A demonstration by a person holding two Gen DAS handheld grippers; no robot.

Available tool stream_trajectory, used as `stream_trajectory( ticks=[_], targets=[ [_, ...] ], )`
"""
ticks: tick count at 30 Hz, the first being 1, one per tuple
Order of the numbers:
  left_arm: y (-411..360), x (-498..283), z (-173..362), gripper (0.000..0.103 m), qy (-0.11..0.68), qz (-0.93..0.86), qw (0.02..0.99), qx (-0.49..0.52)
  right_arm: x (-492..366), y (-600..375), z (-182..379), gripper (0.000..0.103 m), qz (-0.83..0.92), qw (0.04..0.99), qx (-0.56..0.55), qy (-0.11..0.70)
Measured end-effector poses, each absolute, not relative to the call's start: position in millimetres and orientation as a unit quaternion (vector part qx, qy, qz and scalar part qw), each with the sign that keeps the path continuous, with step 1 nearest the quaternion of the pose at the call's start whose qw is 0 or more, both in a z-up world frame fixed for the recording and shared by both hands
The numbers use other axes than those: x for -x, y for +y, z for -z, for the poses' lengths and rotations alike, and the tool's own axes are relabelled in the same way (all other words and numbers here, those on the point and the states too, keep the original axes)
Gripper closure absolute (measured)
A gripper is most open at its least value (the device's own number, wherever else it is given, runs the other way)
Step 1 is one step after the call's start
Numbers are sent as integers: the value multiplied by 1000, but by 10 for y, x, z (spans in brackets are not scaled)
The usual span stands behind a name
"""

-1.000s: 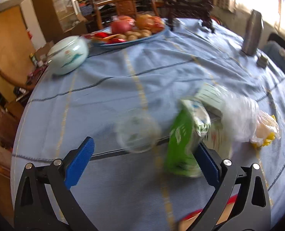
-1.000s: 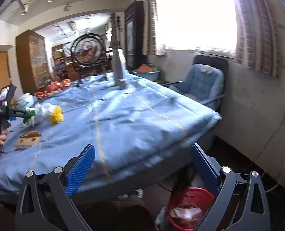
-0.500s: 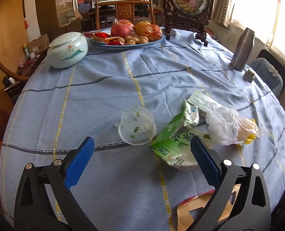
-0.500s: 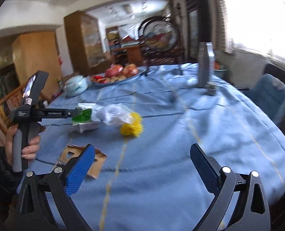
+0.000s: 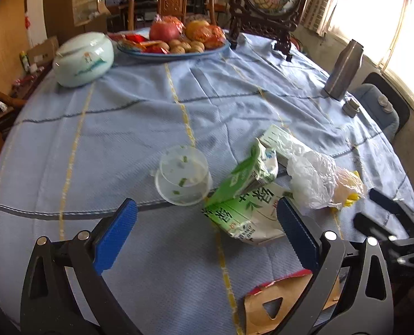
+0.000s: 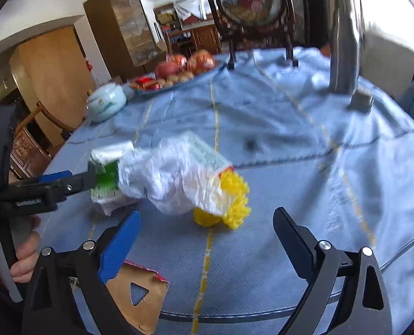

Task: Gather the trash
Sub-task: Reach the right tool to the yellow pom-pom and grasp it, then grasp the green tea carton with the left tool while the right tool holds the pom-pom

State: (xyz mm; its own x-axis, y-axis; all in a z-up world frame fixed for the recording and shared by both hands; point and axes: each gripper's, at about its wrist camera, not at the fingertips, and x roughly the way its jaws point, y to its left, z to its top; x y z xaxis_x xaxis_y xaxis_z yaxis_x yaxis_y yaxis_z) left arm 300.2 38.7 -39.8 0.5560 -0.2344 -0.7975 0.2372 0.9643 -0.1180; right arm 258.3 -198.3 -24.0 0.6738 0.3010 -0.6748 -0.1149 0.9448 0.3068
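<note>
Both grippers over littered counter (image 5: 140,128), jaws spread wide and empty.

Nearest: torn brown cardboard piece (image 5: 279,298) at counter edge, beneath left gripper (image 5: 207,223). Beyond: green carton (image 5: 243,195), flattened, partly between the blue pads; clear plastic cup (image 5: 183,174) just beside it. Further right: crumpled white bag (image 6: 176,178) touching yellow wrapper (image 6: 232,203), ahead of right gripper (image 6: 207,226). Far: ceramic lidded jar (image 5: 82,58), fruit plate (image 5: 173,54), steel flask (image 5: 342,69).
</note>
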Motion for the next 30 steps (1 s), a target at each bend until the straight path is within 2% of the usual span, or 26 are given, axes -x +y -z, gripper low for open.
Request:
stream_trajectory(
  ticks=[2, 6, 8, 10, 20, 22, 26, 30],
  targets=[
    [381, -3015, 416, 7, 458, 137, 879, 3, -2596, -1919, 236, 10, -117, 908, -99, 390],
    [363, -3027, 452, 7, 464, 137, 875, 1, -2780, -1697, 343, 11, -115, 887, -35, 445],
    [358, -3028, 462, 7, 464, 135, 876, -3, -2839, -1688, 367, 30, -109, 884, -32, 454],
    [356, -3026, 464, 7, 463, 133, 877, -6, -2832, -1770, 360, 81, -92, 890, -43, 445],
    [303, -2990, 442, 7, 451, 150, 880, -14, -1839, -2331, 234, 90, -81, 926, -129, 346],
    [280, -2976, 430, 7, 443, 150, 884, -20, -1731, -2435, 245, 101, -82, 925, -144, 341],
    [260, -2958, 394, 10, 427, 153, 891, -27, -1623, -2560, 242, 101, -88, 924, -164, 335],
    [262, -2995, 392, 12, 422, 153, 893, -26, -1601, -2590, 279, 95, -98, 919, -179, 338]
  ],
)
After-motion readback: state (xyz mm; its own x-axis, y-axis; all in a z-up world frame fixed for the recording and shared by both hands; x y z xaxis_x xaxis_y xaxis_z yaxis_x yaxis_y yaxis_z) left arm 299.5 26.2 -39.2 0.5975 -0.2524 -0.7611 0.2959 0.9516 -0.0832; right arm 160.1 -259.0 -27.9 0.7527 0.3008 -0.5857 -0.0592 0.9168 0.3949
